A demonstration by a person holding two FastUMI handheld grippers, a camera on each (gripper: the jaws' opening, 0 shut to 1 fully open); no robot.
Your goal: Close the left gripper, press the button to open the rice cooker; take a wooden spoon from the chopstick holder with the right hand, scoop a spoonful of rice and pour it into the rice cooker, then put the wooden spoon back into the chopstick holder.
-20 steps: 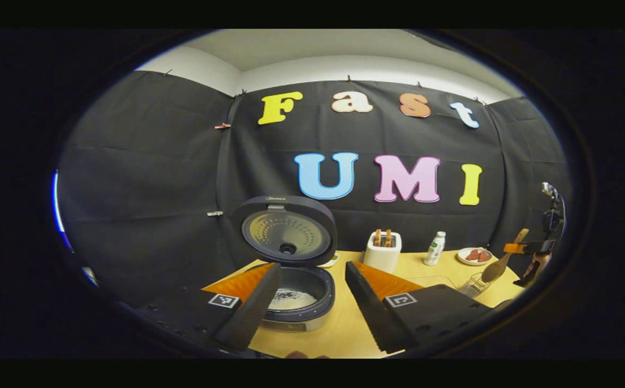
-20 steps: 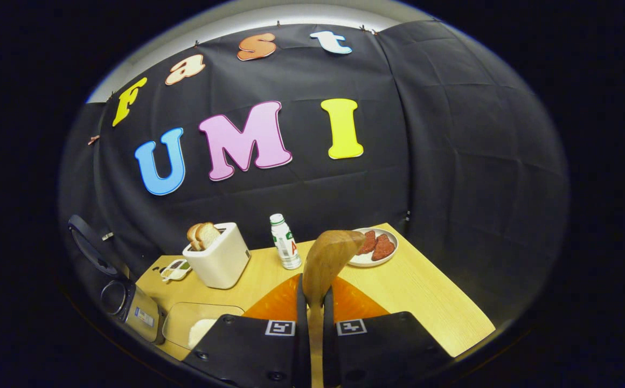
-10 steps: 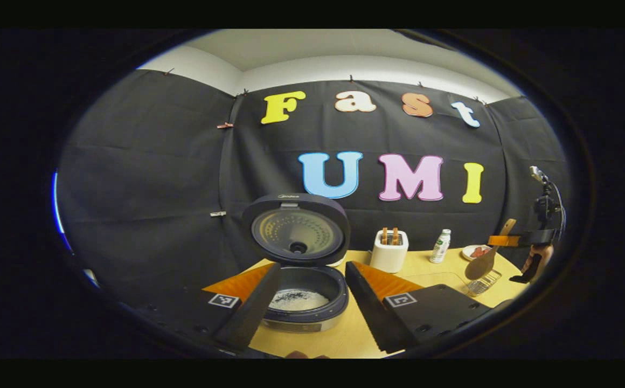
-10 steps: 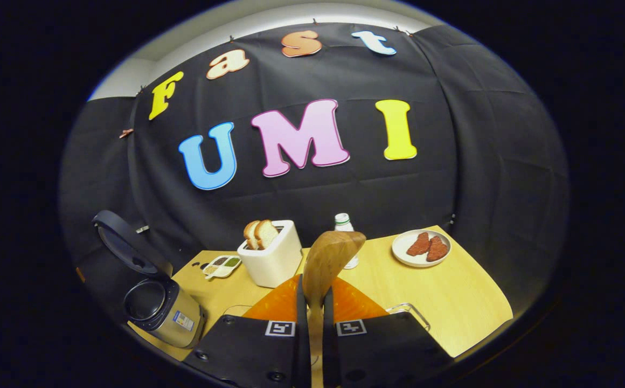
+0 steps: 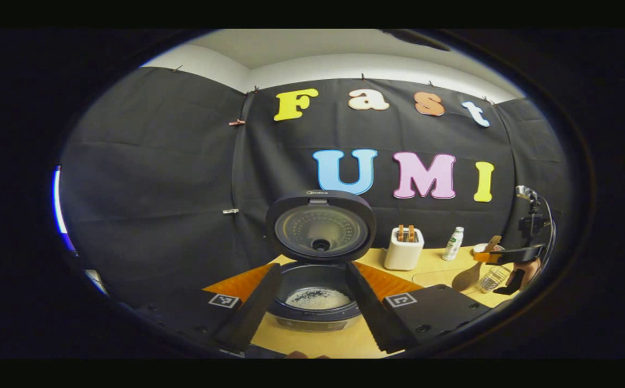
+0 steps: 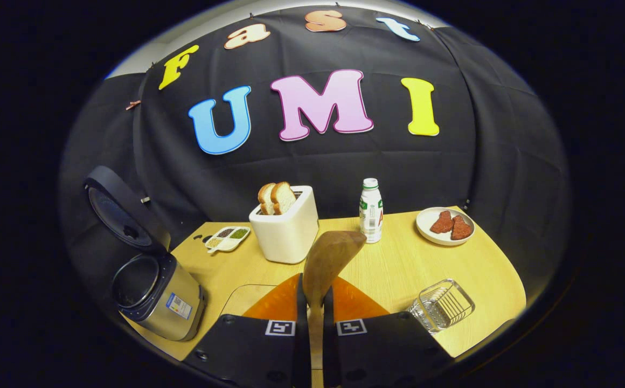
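Note:
The rice cooker (image 5: 315, 310) stands open with its lid (image 5: 320, 231) raised, and white rice lies in its pot. My left gripper (image 5: 312, 310) is open, its fingers framing the cooker with nothing between them. My right gripper (image 6: 312, 302) is shut on the handle of the wooden spoon (image 6: 331, 258), whose bowl points up and forward above the table. In the left gripper view, the right gripper (image 5: 506, 254) holds the spoon (image 5: 464, 277) at the far right, beside the wire chopstick holder (image 5: 493, 278). That holder (image 6: 442, 304) sits just right of my right gripper. The cooker (image 6: 156, 293) stands at the left table edge.
On the wooden table (image 6: 398, 264) stand a white toaster (image 6: 288, 226) with bread, a small bottle (image 6: 370, 210), a plate (image 6: 430, 220) with red pieces, and a small divided dish (image 6: 227, 237). A clear shallow container (image 6: 240, 299) lies partly hidden behind my right gripper.
The right gripper has pulled back and tilted down with the spoon, bringing the wire holder into view. The left gripper has shifted so that the cooker now lies between its open fingers.

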